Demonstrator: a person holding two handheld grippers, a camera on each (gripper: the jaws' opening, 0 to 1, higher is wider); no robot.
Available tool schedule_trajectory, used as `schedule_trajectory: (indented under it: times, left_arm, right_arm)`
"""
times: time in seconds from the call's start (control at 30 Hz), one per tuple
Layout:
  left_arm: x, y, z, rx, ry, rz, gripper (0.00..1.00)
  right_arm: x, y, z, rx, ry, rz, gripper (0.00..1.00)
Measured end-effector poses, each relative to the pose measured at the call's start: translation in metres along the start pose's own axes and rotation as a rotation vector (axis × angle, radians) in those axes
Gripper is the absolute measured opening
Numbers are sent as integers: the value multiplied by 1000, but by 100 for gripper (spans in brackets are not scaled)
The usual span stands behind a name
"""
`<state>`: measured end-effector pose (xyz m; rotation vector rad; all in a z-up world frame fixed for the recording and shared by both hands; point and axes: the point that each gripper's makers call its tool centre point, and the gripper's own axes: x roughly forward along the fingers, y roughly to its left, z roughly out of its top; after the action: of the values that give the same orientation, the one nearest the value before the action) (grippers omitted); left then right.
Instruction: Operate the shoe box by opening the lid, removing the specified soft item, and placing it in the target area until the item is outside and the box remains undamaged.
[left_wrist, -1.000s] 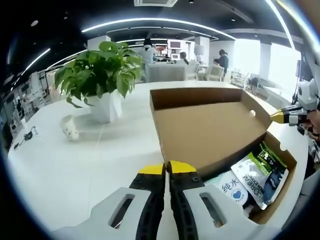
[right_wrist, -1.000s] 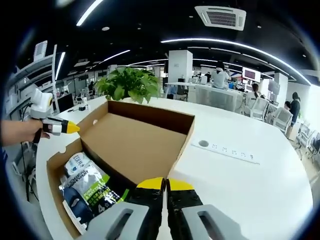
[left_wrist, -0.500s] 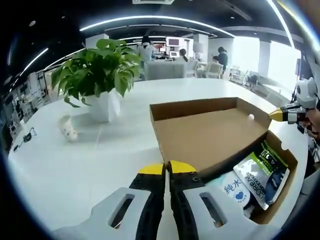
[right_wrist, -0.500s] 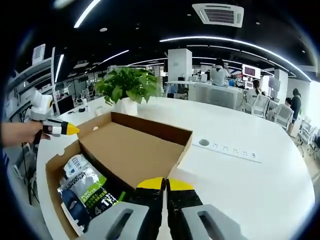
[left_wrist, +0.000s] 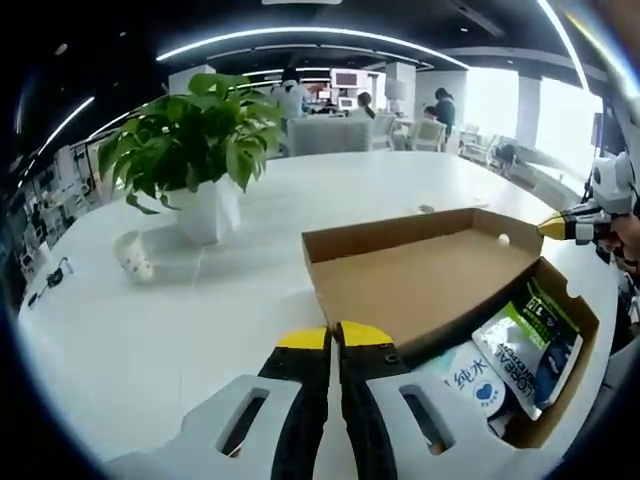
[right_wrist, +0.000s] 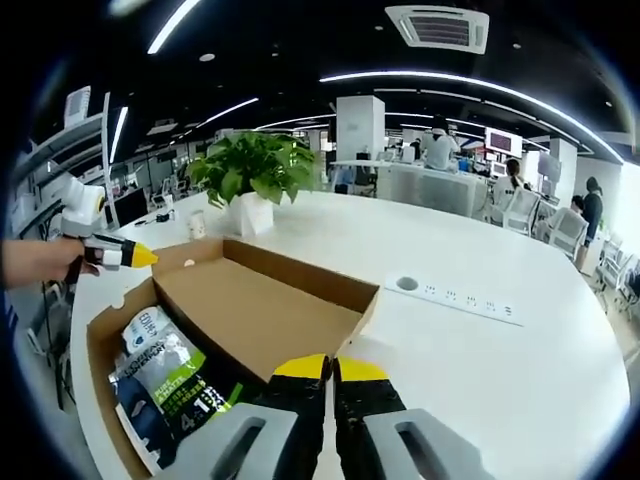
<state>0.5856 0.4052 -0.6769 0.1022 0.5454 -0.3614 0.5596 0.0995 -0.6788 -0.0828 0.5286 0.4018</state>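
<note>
Shoe box (left_wrist: 560, 330) sits open at the tabletop (left_wrist: 180, 330) edge, lid (left_wrist: 420, 275) folded back nearly flat. Soft packs (left_wrist: 525, 345) lie inside the box, white-green pouch (right_wrist: 170, 385) on top. Left gripper (left_wrist: 334, 338) jaws pressed together, empty, near the lid edge. Right gripper (right_wrist: 330, 368) jaws together too, holding nothing, at the lid's corner. Potted plant (left_wrist: 195, 150) stands farther back on the tabletop.

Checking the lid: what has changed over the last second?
The lid has swung further back, from steeply raised to nearly flat on the table. The packets stay in the box; both grippers' jaws stay shut.
</note>
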Motion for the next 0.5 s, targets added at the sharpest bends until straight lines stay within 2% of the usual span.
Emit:
schedule_trajectory:
  times: [0.5]
  left_arm:
    - [7, 2, -2, 21, 24, 0, 1]
  right_arm:
    - [7, -4, -4, -5, 12, 2, 0]
